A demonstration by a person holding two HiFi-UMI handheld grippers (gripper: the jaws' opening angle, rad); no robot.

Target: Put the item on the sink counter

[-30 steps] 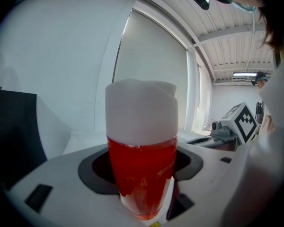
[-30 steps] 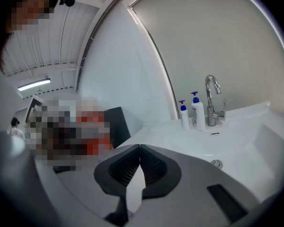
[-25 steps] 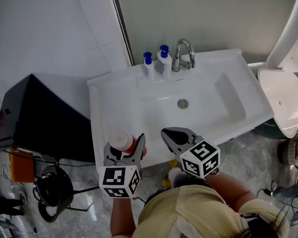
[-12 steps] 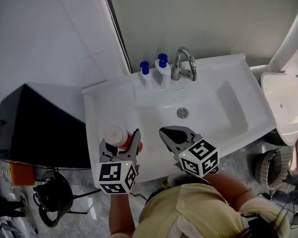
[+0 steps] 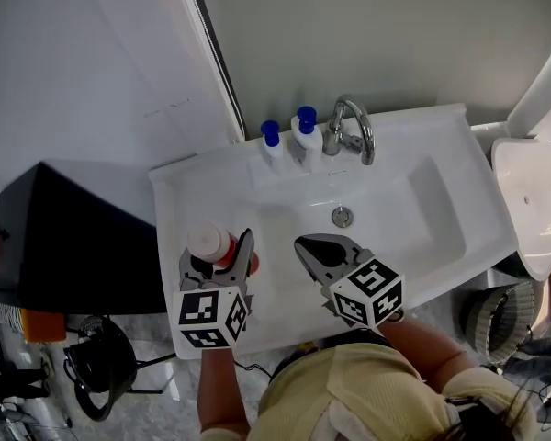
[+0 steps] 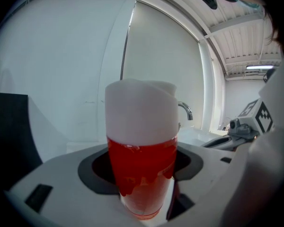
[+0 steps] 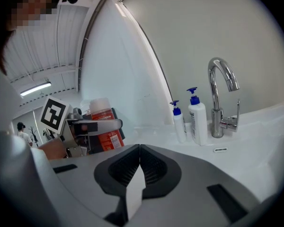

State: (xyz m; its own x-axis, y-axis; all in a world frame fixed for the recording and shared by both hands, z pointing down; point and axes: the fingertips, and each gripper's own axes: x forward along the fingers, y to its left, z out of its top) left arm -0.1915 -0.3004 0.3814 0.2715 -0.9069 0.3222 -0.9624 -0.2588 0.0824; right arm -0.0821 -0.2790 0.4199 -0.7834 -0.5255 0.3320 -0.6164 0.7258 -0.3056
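Observation:
A red bottle with a white cap [image 5: 213,244] stands upright between the jaws of my left gripper [image 5: 222,263], which is shut on it over the left front part of the white sink counter [image 5: 179,205]. In the left gripper view the red bottle [image 6: 141,160] fills the middle, cap up. The right gripper view shows the same red bottle [image 7: 103,124] at the left, held by the other gripper. My right gripper [image 5: 320,251] hangs over the basin's front edge, jaws shut on nothing; in its own view the right gripper [image 7: 139,167] has its pads pressed together.
Two white pump bottles with blue tops [image 5: 289,140] stand left of the chrome tap [image 5: 351,127] at the back of the counter. The drain [image 5: 342,216] lies mid-basin. A black box [image 5: 69,237] sits left of the sink, a white toilet [image 5: 533,200] to the right.
The view has shifted so the sink sits lower in the frame. My left gripper with the red bottle has moved a little left and further over the counter. The right gripper has barely moved.

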